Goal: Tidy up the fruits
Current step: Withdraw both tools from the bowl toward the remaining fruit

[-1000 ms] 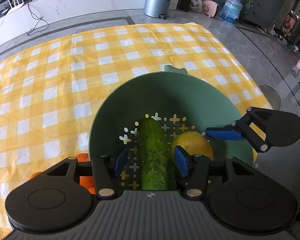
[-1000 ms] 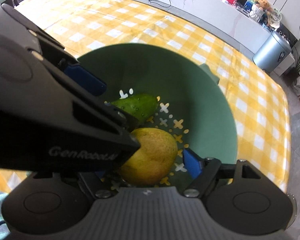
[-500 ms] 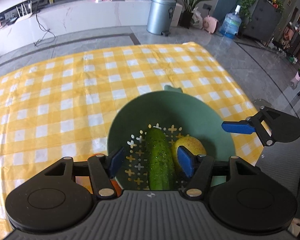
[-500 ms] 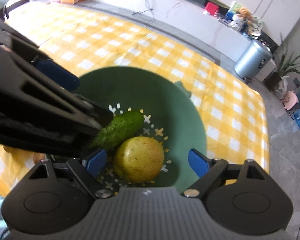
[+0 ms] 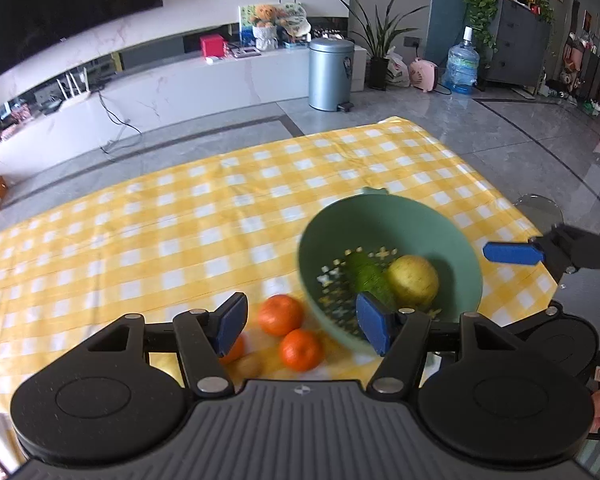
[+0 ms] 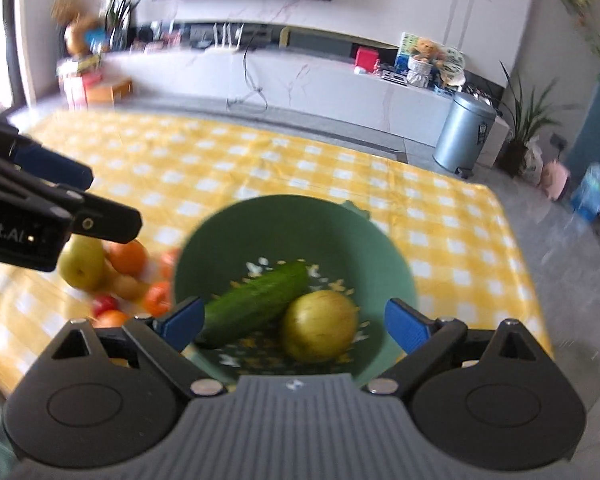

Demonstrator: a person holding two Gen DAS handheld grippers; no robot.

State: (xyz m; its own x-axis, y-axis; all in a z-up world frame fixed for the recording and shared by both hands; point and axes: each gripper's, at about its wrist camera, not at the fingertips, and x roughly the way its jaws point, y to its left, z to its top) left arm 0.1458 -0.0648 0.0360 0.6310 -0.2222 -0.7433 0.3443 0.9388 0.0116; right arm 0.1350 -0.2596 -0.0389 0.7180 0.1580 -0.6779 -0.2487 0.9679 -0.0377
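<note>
Cucumber (image 6: 256,300) and pear (image 6: 319,326) lie in our green bowl (image 6: 396,264); oranges (image 5: 280,314) remain on the desk (image 5: 140,232). Left gripper (image 5: 302,324) and right gripper (image 6: 296,324): jaws wide, empty, the left's just opening.

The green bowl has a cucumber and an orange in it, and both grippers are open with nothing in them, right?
Almost. Beside the cucumber in the green bowl lies a yellow-green pear or apple, not an orange; the right wrist view shows it. The oranges sit outside on the cloth. Both grippers are open and empty.
</note>
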